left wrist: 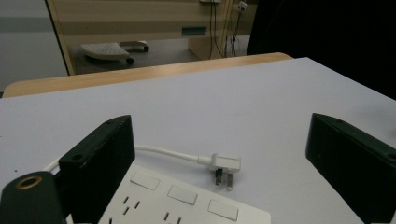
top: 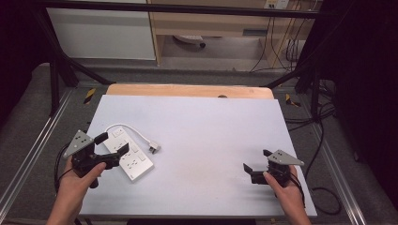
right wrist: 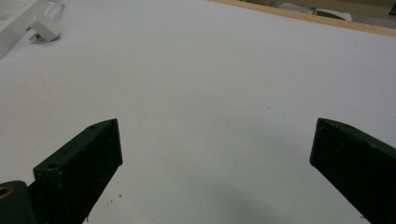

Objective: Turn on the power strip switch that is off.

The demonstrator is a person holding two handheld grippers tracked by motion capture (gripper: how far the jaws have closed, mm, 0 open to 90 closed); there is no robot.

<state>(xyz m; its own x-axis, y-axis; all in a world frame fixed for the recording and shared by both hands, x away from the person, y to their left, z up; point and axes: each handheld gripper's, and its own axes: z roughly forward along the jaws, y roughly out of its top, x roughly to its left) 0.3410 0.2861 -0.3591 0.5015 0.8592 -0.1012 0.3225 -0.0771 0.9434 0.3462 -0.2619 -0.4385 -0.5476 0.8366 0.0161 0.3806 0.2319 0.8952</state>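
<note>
Table: power strip beside left hand-held gripper.

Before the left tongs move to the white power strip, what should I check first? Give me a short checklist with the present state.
1. Left tongs open: ok, jaws wide apart.
2. White rectangular plastic power strip below the left tongs: ok, one jaw over its edge.
3. White plug free on the pale blue table: ok, lying flat beside the strip.
4. White cord away from the jaws: cannot tell.
5. Right tongs open and apart from the strip: ok.
</note>
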